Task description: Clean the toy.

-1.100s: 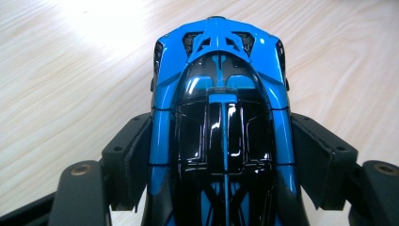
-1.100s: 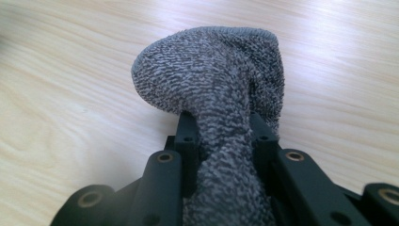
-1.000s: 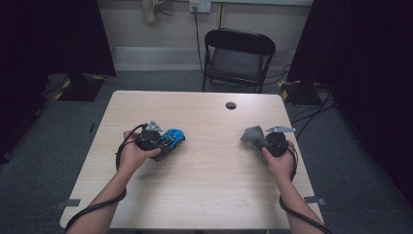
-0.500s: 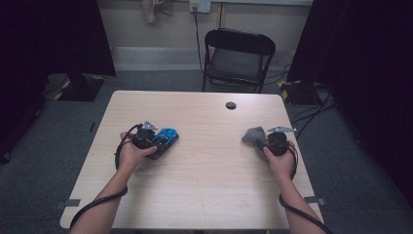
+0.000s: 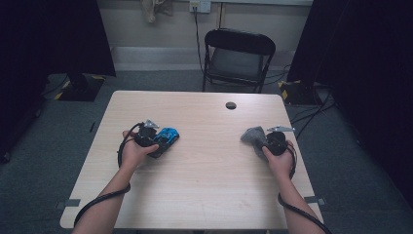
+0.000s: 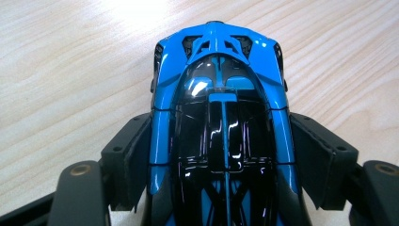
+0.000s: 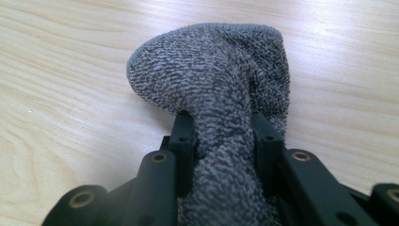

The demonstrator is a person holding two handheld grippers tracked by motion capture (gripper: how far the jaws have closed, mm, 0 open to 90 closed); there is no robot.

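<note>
The glossy blue-and-black toy sports car [image 6: 221, 136] sits on the pale wooden tabletop [image 5: 204, 185], left of centre, and the left gripper [image 6: 221, 155] has its jaws spread wide and pressed against both flanks of the car. Over on the right side, the right gripper [image 7: 223, 136] pinches a speckled grey knitted sock [image 7: 216, 80] with its jaws nearly together, the sock's free end drooping onto the tabletop.
</note>
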